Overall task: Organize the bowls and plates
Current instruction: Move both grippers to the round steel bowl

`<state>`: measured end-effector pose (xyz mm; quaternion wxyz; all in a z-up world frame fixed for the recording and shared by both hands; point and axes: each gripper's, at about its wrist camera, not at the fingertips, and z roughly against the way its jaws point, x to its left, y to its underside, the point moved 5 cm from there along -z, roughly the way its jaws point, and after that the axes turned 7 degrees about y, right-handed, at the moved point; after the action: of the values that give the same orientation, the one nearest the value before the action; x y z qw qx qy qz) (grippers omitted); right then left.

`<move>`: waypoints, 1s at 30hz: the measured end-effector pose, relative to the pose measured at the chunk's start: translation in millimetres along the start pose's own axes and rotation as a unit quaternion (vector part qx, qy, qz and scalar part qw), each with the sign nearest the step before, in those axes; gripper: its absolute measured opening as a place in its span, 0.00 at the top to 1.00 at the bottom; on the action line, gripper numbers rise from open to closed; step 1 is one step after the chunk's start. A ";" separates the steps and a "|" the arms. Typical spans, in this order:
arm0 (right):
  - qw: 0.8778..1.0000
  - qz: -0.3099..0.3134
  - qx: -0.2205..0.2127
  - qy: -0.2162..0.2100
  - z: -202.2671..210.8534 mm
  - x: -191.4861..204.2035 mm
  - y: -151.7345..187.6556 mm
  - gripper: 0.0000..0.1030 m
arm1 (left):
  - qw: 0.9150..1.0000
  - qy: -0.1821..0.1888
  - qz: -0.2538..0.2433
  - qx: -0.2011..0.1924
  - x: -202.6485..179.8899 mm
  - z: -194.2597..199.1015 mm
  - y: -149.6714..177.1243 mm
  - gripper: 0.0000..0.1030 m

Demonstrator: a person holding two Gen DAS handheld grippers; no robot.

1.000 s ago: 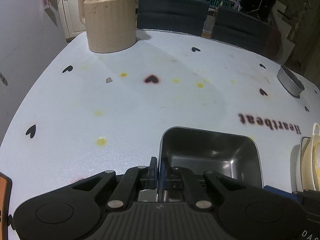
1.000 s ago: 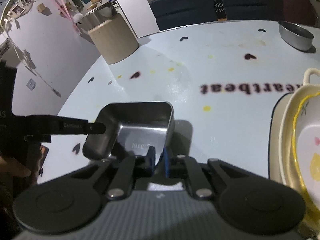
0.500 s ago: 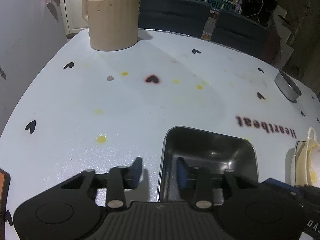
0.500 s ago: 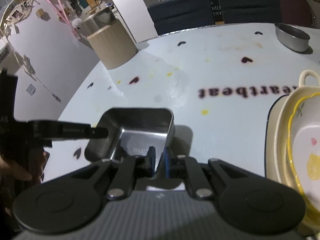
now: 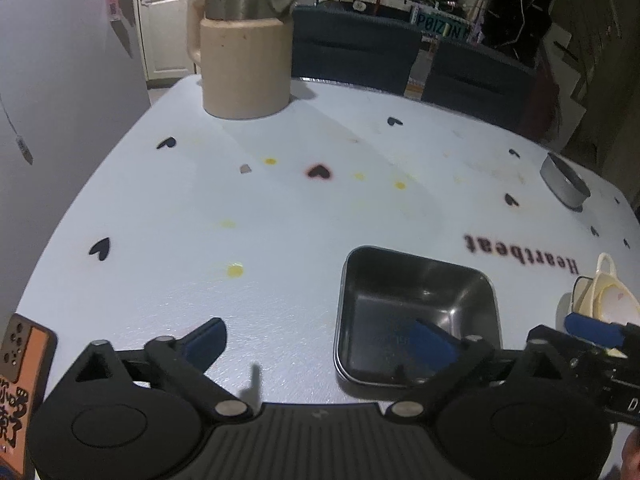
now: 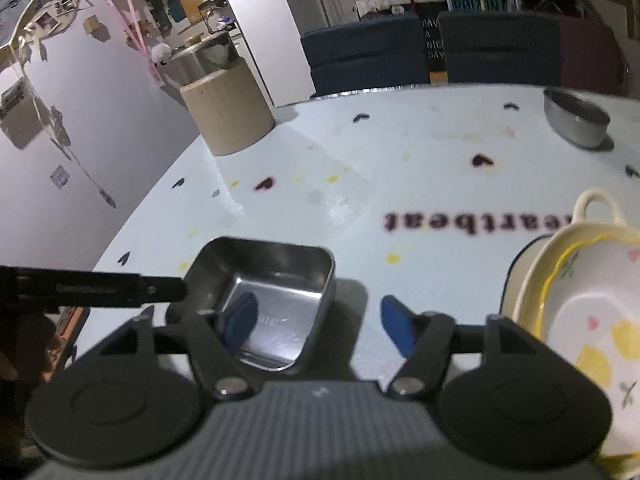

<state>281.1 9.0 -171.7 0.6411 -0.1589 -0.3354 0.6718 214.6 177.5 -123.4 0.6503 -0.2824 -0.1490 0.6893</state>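
Note:
A square steel tray (image 5: 416, 312) (image 6: 276, 296) rests on the white table. My left gripper (image 5: 320, 344) is open, its fingers either side of the tray's near left wall. My right gripper (image 6: 320, 322) is open, straddling the tray's near right wall, one finger (image 6: 240, 318) inside the tray. A cream handled bowl stack (image 6: 576, 300) (image 5: 604, 300) with a flowered dish on top sits at the right. A round steel bowl (image 6: 576, 122) (image 5: 564, 182) stands at the far right.
A beige jug holding a steel pot (image 5: 244, 60) (image 6: 228, 112) stands at the far left of the table (image 5: 280, 208). An orange phone (image 5: 20, 380) lies at the near left edge. Dark chairs (image 5: 356, 52) stand behind the table.
Both grippers, which were shut on the tray's walls, have opened and let it go. The left opened first, then the right. The tray now rests on the table.

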 end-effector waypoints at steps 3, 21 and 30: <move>1.000 0.012 -0.015 0.008 8.9 -3.4 -3.8 0.13 | 1.000 0.003 0.006 -0.012 -1.6 12.2 1.0 0.00; 0.991 0.027 -0.093 0.093 83.9 -120.8 -63.2 0.00 | 0.994 0.069 -0.048 -0.067 -129.0 13.5 -39.2 0.00; 0.984 -0.006 -0.108 0.145 83.4 -202.8 -89.2 0.00 | 0.990 0.108 -0.063 -0.067 -208.2 -24.3 -56.4 0.00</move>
<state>320.6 -212.0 -96.8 0.6657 -0.3209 -0.3107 0.5978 273.5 -24.3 -69.7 0.6842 -0.3885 -0.1412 0.6008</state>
